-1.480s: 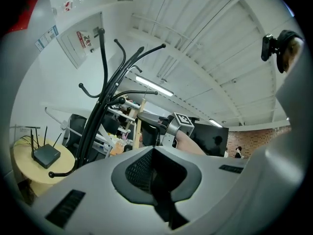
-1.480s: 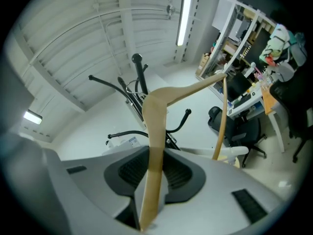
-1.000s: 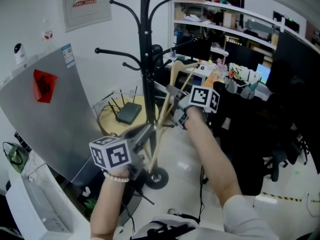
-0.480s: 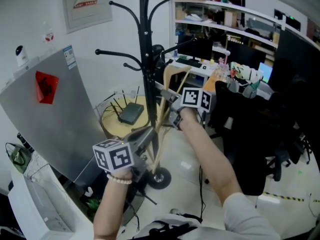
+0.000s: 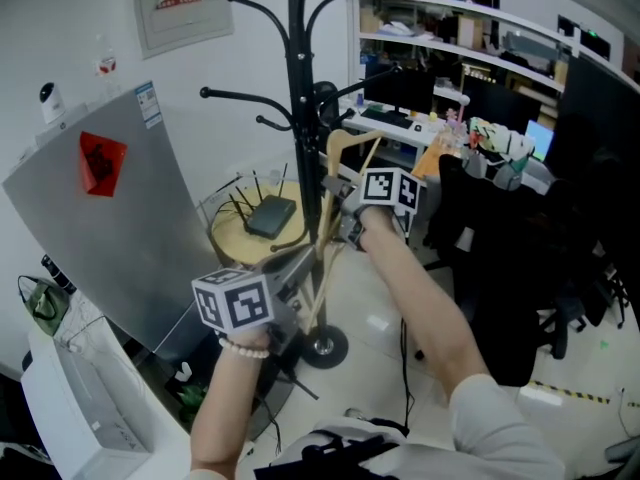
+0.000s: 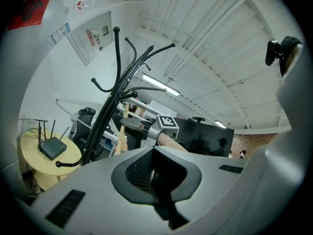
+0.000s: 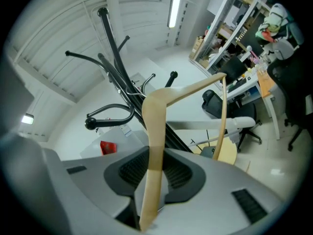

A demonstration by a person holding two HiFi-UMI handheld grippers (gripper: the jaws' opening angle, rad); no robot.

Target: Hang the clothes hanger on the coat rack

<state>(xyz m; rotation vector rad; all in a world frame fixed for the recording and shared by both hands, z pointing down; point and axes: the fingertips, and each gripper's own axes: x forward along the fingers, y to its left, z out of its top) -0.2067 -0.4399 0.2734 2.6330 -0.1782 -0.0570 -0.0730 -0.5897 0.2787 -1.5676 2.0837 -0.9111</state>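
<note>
**Head view:** right gripper [image 5: 336, 213] pinches wooden hanger [image 5: 342, 153]; long axis near upright, just right of coat rack [image 5: 297, 88] pole.

**Left gripper view:** left gripper [image 6: 154, 166] jaws pressed together, low beside rack.

**Right gripper view:** hanger top aims at rack's curved hook [image 7: 105, 115]; right hand nearer.

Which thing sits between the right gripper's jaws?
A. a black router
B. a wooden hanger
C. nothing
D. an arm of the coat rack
B: in the right gripper view, the jaws of the right gripper are closed on one arm of the wooden hanger.
</note>
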